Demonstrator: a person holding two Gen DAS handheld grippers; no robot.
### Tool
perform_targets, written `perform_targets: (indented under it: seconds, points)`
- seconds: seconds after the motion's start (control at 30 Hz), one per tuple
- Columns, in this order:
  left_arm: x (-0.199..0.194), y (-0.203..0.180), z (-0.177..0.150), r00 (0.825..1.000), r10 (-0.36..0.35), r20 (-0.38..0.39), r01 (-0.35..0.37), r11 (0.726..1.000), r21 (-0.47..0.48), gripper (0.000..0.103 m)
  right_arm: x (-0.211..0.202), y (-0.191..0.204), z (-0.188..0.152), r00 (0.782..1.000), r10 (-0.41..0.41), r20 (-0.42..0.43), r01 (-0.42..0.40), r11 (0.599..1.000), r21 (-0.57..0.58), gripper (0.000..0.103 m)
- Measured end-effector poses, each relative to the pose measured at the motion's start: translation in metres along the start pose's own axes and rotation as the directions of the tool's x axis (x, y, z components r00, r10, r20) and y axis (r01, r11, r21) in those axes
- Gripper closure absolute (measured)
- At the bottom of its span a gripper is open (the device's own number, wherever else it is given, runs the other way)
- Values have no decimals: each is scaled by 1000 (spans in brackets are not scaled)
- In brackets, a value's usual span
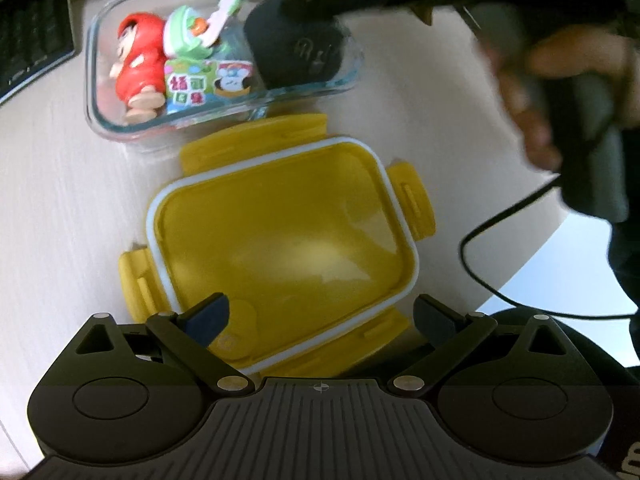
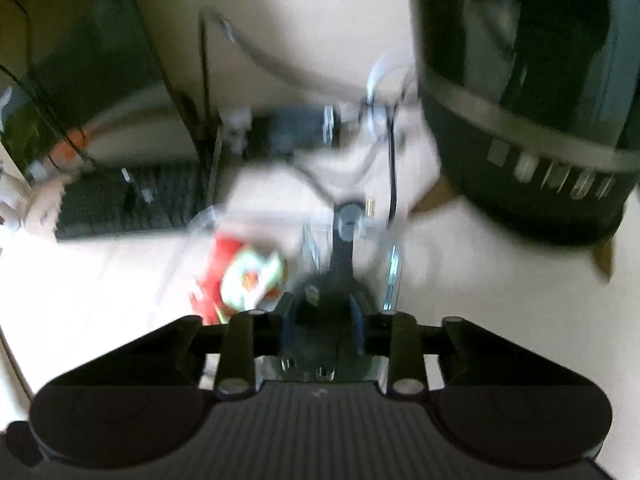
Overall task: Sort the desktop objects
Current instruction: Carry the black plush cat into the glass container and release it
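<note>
The left gripper (image 1: 320, 316) is held with jaws wide apart over the yellow lid (image 1: 280, 236). The right gripper's (image 2: 322, 320) jaws are clamped on a dark key fob (image 1: 296, 46), held in the glass box (image 1: 100, 120) beside a red figure (image 1: 138, 68) and toys.

Black keyboard (image 1: 32, 36) lay at the bench's (image 1: 60, 208) far left edge. A thin black cable (image 1: 500, 216) looped over the bench's right side. In the blurred right wrist view, a big dark round appliance (image 2: 532, 120) stood at right, a keyboard (image 2: 132, 200) at left.
</note>
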State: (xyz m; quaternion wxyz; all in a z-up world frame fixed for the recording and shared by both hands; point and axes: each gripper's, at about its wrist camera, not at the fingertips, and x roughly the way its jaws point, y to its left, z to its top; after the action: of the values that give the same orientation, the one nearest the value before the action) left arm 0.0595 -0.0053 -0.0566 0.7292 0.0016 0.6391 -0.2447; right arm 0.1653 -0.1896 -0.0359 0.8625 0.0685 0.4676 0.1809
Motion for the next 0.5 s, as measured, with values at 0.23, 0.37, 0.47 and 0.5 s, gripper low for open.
perform_targets:
  seconds: [0.23, 0.37, 0.47, 0.5]
  points:
    - [0, 13, -2, 1000, -1, -1, 1, 998, -61, 2, 14, -5, 10, 1000, -8, -7, 8, 1000, 30, 70]
    - [-8, 5, 2, 1000, 1, 27, 0, 999, -37, 2, 32, -20, 36, 1000, -16, -4, 16, 991, 132, 65]
    - [-19, -9, 3, 997, 22, 68, -24, 999, 35, 2, 53, -22, 45, 999, -22, -24, 26, 987, 156, 64]
    - [-22, -13, 3, 996, 35, 81, -40, 998, 56, 2, 60, -21, 47, 999, -30, -32, 34, 988, 148, 65]
